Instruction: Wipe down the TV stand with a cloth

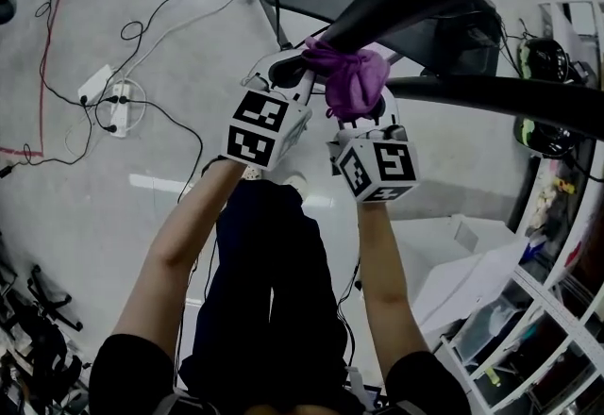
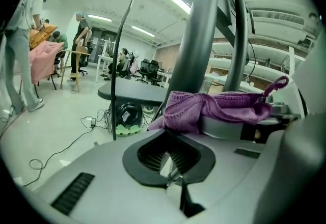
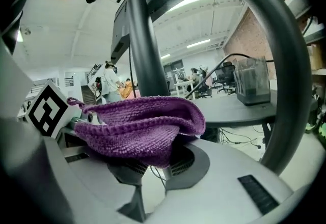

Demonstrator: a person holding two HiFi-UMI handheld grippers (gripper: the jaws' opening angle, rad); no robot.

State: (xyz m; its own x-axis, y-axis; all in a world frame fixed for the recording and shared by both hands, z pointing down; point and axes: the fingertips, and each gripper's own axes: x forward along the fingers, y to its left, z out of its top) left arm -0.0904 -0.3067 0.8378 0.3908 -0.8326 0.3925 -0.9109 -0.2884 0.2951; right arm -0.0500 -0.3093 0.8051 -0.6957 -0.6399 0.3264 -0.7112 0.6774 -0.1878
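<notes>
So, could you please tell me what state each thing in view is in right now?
Cloth: bunched up, gripped in the right tool.
Right tool: shut on the cloth.
Left tool: open, with nothing in it.
Pole of the stand: upright, with the cloth close beside it; I cannot tell whether they touch.
Power strip: lying on the floor, with cables plugged in.

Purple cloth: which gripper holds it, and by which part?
The right gripper holds the purple cloth by its bunched lower end. The left gripper holds nothing.
</notes>
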